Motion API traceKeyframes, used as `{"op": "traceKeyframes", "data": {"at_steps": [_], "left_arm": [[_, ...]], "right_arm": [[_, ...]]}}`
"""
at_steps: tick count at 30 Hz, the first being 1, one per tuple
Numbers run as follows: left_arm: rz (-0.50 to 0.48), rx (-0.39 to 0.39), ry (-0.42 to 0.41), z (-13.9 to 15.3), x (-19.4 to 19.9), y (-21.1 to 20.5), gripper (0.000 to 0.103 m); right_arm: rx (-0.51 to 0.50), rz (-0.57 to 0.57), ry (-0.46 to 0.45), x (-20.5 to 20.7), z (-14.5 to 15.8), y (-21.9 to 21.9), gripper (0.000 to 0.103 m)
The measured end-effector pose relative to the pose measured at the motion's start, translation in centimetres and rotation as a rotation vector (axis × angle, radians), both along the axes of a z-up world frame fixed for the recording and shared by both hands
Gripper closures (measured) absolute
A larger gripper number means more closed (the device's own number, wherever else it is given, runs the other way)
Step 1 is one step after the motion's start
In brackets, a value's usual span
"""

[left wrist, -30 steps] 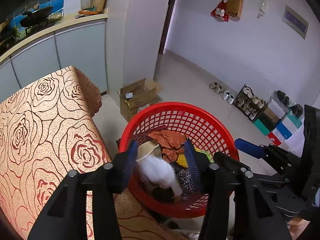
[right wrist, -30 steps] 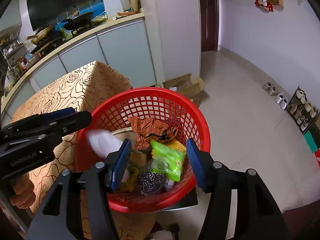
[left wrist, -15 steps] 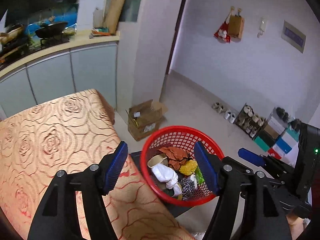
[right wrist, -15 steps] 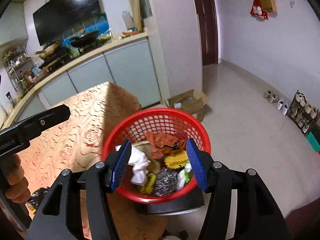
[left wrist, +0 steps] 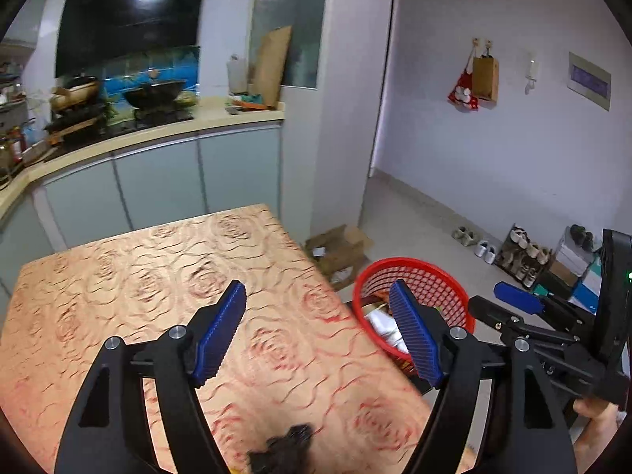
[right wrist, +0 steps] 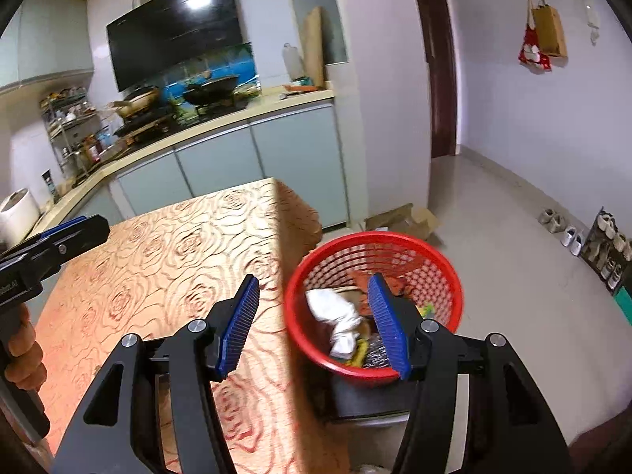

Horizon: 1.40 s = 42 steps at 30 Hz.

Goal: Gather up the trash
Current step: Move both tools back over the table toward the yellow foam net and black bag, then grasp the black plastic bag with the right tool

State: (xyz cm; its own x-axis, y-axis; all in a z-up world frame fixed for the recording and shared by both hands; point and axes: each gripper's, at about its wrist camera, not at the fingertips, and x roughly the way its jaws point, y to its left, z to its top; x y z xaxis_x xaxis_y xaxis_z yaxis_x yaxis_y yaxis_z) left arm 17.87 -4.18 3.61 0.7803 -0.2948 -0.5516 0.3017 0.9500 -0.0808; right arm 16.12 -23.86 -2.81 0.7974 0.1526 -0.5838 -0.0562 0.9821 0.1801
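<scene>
Now holding the left gripper (left wrist: 316, 292) above the bench (left wrist: 158, 276), jaws spread wide and just been opening, nothing between the blue pads. Pointing down at a slant onto the rose-patterned cover. Holding the right gripper (right wrist: 313, 280) partly open as well, empty too, over the bench edge and the red basket (right wrist: 446, 272).

Standing just beside the right edge of the bench, on a dark stand (right wrist: 363, 395), lower than the bench top. Filled with trash: a crumpled white paper (right wrist: 335, 312) on the left side, then orange, yellow and green pieces and something silvery, partly hidden behind the right pad.

Lying on the bench at the near edge, in the left wrist view, one dark scrap (left wrist: 284, 450); too blurred to tell what. Sitting on the floor behind the basket, an open cardboard box (left wrist: 339, 245). Lined along the far wall, some shoes (left wrist: 482, 247).
</scene>
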Motion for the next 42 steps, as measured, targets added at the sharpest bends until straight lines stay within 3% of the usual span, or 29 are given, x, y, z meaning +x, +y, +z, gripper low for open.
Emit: {"op": "traceKeyframes", "data": {"at_steps": [9,20,32,38,42], "left_arm": [[0.063,0.039,0.04,-2.7,-4.6,5.3,0.027],[0.011,0.098,0.151,-9.3,-9.2,7.2,0.024],[0.018,0.15,0.228,-13.3,-9.7,6.4,0.024],[0.068,0.208,0.251,-14.5,-8.9,6.3,0.025],[0.121,0.201,0.273,-14.9,-8.5,7.7,0.025]], "right_arm": [[-0.02,0.097,0.013,-1.5,-0.1,4.3,0.047],[-0.026,0.13,0.008,-2.7,0.2,6.3,0.047],[-0.036,0.164,0.028,-3.4,-0.5,8.2,0.047],[-0.045,0.201,0.043,-3.6,-1.1,9.6,0.047],[-0.042,0.225,0.058,-3.4,-1.5,10.5,0.047]]}}
